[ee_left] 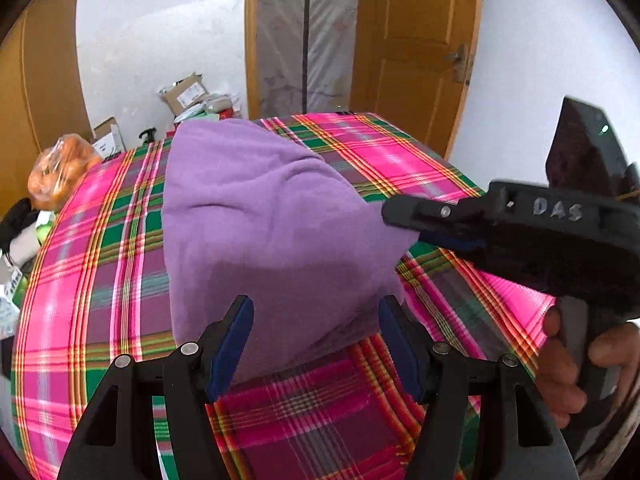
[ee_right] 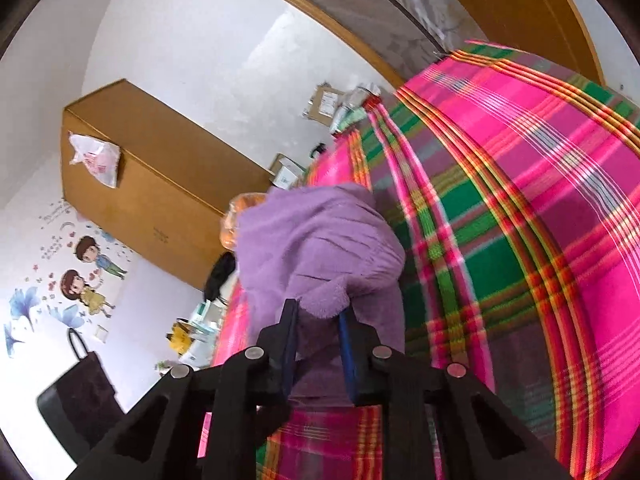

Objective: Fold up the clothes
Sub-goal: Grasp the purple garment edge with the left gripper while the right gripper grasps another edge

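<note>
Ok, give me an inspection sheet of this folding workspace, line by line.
Surface: plaid blanket covering the work surface.
Job's things: purple cloth, one corner lifted.
Clutter: orange bag and cardboard boxes off the blanket's far-left edge.
Grippers: left gripper open over the cloth; right gripper shut on the cloth's corner.
Cables: nothing seen.
Surroundings: wooden door, wooden cabinet, wall stickers.

Left wrist view: right gripper (ee_left: 404, 216) fingertips buried in the purple cloth (ee_left: 256, 232); grip not resolvable. Hand (ee_left: 576, 376) cut off at lower right edge. Bag (ee_left: 60, 172) at left: contents blurred. Right wrist view: cloth hides the plaid cover (ee_right: 520, 200) beneath; box labels (ee_right: 326, 106) upper centre illegible.
</note>
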Demonstrator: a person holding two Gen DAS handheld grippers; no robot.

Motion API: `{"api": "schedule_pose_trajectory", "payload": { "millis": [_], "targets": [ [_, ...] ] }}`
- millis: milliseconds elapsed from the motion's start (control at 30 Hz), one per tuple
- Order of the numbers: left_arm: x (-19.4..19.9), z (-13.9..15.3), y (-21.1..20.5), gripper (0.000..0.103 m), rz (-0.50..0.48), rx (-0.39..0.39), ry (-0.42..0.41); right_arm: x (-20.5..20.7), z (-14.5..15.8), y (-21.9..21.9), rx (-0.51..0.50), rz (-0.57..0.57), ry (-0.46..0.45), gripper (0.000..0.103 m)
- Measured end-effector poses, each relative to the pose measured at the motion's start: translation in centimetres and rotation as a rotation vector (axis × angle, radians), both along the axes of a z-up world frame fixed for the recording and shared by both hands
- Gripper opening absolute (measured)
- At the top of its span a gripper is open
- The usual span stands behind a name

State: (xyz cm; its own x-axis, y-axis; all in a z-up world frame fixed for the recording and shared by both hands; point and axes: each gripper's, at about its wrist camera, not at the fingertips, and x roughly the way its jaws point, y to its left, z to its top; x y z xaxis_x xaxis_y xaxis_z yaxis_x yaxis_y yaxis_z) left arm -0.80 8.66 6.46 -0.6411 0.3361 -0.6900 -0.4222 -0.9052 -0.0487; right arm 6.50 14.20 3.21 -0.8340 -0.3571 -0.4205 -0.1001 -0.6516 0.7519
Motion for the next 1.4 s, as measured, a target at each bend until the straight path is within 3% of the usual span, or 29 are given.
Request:
{"api": "schedule_pose_trajectory", "payload": {
  "millis": [233, 400, 467, 600, 633, 733, 900, 1000, 1067, 1200, 1300, 1400],
  "targets": [
    [-1.3, -0.2, 0.8, 0.067, 0.027, -0.033, -0.013, 0.1, 1.1, -1.4, -0.003, 0.068, 0.056, 0.019],
    [-2.8, 0.0, 0.3, 0.065, 0.056, -0.006, -0.032, 0.3, 1.1, -2.0, -0.013, 0.105, 0.077, 0.017],
    [-3.2, 0.0, -0.1, 0.053, 0.060, 0.030, -0.047, 0.4, 0.9, -2.0, -0.014, 0.110, 0.076, 0.017],
    [-4.0, -0.6, -0.4, 0.011, 0.075, 0.040, -0.072, 0.4, 0.1, -1.9, -0.028, 0.112, 0.051, 0.017],
    [-4.2, -0.8, -0.5, 0.009, 0.076, 0.042, -0.079, 0.5, -0.1, -1.9, -0.031, 0.114, 0.047, 0.017],
    [-4.3, -0.6, -1.0, 0.005, 0.121, 0.049, -0.056, 0.9, -0.7, -1.7, -0.036, 0.107, 0.028, 0.022],
    [-4.7, 0.8, -3.8, 0.005, 0.196, 0.135, -0.019, 1.6, -2.2, -0.6, 0.002, 0.044, -0.042, 0.024],
    [-5.2, 1.2, -5.1, 0.005, 0.217, 0.168, -0.023, 1.3, -2.9, -0.4, 0.049, 0.017, -0.091, 0.043],
    [-5.5, 1.4, -5.6, 0.005, 0.227, 0.174, -0.014, 0.9, -3.3, -0.4, 0.075, 0.006, -0.123, 0.047],
    [-5.6, 1.5, -6.6, 0.005, 0.256, 0.181, 0.001, -0.7, -3.9, -2.0, 0.081, 0.073, -0.153, 0.047],
    [-5.5, 1.7, -7.8, 0.005, 0.292, 0.194, 0.016, -1.2, -3.0, -3.2, 0.145, 0.081, -0.129, 0.028],
    [-5.3, 2.1, -9.3, 0.005, 0.322, 0.207, 0.039, -1.0, -1.2, -4.2, 0.245, 0.069, -0.074, 0.024]
  ]
}}
